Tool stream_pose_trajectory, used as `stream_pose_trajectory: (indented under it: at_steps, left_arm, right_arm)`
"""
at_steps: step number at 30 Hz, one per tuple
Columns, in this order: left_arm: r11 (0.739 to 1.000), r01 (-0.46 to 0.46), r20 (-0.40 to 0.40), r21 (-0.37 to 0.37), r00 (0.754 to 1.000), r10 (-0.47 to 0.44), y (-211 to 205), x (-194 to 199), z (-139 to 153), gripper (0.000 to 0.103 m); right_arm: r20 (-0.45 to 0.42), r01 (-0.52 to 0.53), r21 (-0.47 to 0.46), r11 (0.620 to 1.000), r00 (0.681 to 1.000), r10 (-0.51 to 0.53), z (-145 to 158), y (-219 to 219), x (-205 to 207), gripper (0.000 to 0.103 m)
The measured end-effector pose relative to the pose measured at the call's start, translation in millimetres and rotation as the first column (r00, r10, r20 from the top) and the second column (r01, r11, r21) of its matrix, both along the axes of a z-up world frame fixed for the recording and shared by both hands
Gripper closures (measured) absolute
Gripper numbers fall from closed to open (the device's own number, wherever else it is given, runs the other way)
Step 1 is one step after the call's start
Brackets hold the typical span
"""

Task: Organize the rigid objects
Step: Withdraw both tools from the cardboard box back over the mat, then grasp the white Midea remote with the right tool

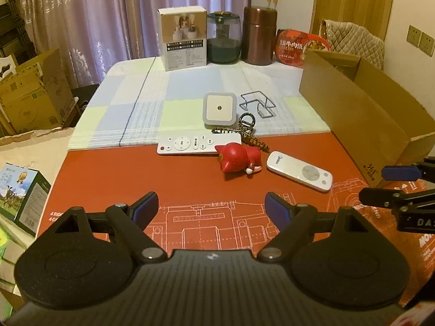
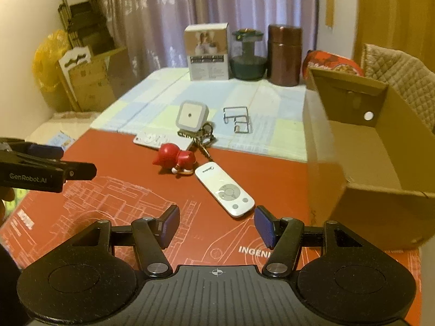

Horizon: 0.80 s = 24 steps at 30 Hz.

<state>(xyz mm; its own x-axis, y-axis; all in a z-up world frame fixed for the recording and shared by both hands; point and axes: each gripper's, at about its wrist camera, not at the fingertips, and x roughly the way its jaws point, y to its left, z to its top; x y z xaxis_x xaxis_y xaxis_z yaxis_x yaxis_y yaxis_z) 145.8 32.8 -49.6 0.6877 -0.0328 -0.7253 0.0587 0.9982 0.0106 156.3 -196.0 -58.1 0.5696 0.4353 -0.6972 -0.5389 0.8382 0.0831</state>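
On the red mat [image 1: 136,179] lie a red cat figurine [image 1: 239,157] [image 2: 175,157], a small white remote [image 1: 299,170] [image 2: 225,188], a long white remote [image 1: 198,143] [image 2: 152,139] and a keychain [image 1: 246,130] [image 2: 202,135]. Behind them on the checked cloth [image 1: 122,108] sit a square white night light [image 1: 219,107] [image 2: 191,116] and a wire stand [image 1: 257,103] [image 2: 238,121]. An open cardboard box [image 1: 367,114] [image 2: 367,146] stands at the right. My left gripper [image 1: 212,207] [image 2: 65,160] is open and empty, short of the figurine. My right gripper [image 2: 217,225] [image 1: 378,187] is open and empty, just short of the small remote.
At the table's far edge stand a white product box [image 1: 185,38], a green glass jar [image 1: 224,38], a brown canister [image 1: 259,35] and a red food package [image 1: 299,44]. Cardboard boxes [image 1: 32,92] stand off the table at left. A green carton [image 1: 24,193] sits at near left.
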Motion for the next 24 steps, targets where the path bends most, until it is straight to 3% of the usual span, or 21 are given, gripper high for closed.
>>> stream_pose_trajectory:
  at_steps: [4, 9, 17, 24]
  left_arm:
    - [1.0, 0.001, -0.011, -0.012, 1.0, -0.001, 3, 17, -14, 0.021]
    - [1.0, 0.005, -0.026, -0.01, 1.0, -0.005, 6, 40, -35, 0.016]
    - [0.999, 0.01, -0.022, -0.033, 1.0, -0.011, 11, 68, -62, 0.012]
    - [0.995, 0.012, -0.038, -0.097, 0.999, -0.016, 14, 90, -77, 0.012]
  right_arm:
    - [-0.023, -0.031, -0.031, 0.999, 0.999, 0.03, -20, 12, 21, 0.044]
    - [-0.025, -0.064, -0.055, 0.996, 0.998, 0.063, -42, 25, 45, 0.031]
    - [-0.053, -0.103, -0.102, 0.989, 0.994, 0.098, -78, 38, 85, 0.03]
    - [-0.059, -0.141, -0.11, 0.984, 0.989, 0.135, -100, 44, 103, 0.03]
